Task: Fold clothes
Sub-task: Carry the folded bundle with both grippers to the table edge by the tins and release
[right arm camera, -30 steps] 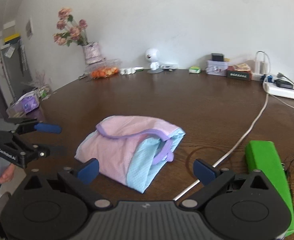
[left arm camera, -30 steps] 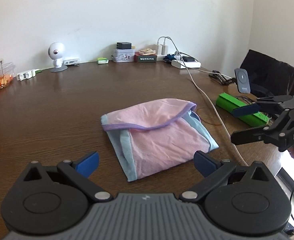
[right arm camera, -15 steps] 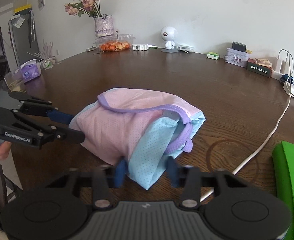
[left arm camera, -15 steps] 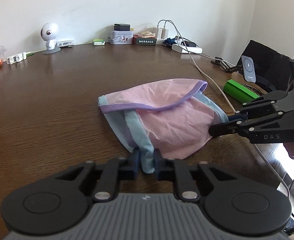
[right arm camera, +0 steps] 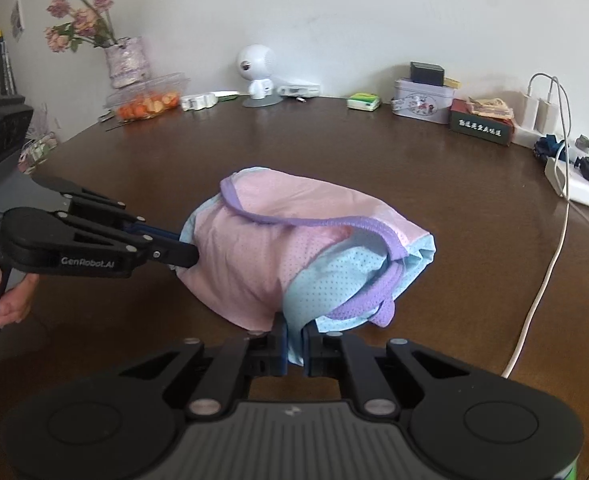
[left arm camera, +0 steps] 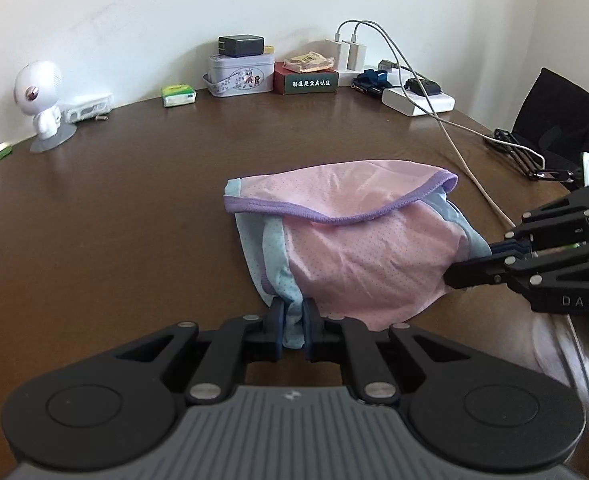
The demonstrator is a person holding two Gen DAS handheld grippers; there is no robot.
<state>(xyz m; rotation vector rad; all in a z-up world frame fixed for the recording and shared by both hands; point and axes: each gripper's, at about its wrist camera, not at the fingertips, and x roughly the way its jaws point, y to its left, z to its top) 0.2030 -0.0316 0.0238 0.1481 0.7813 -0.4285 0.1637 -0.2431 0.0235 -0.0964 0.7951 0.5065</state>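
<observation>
1. Left gripper (left arm camera: 293, 330): jaws pinched nearly shut on the near light-blue corner of the garment (left arm camera: 346, 240). Cloth is visibly sandwiched between the pads.
2. Right gripper (right arm camera: 293, 340): same story, jaws almost closed on a blue edge at the garment's other near corner. In the left wrist view it comes in from the right and bites the far-right side of the cloth.
3. The garment, pink mesh with blue panels and purple trim, sits mid-table (left arm camera: 114, 220), bunched and partly doubled over. Its near edge looks lifted slightly where the grippers hold it; the rest lies on the wood.
4. My read on the step: both corners secured, fold about to start. Grasp phase looks done.
5. Next move probably calls for raising both corners together, keeping them level and the edge taut, then carrying it over toward the far purple hem. Uneven lift would skew the fold.
6. Risk: thin slippery mesh, small bite on each corner, so it could slip out under tension.
7. Right of the garment: a white cable (left arm camera: 460, 160) runs near the cloth's far-right side. Keep the sweep clear of it.
8. Far edge by the wall: tin box (left arm camera: 240, 76), small white robot figure (left arm camera: 40, 100), flower vase (right arm camera: 128, 62). All well apart from the work area.
</observation>
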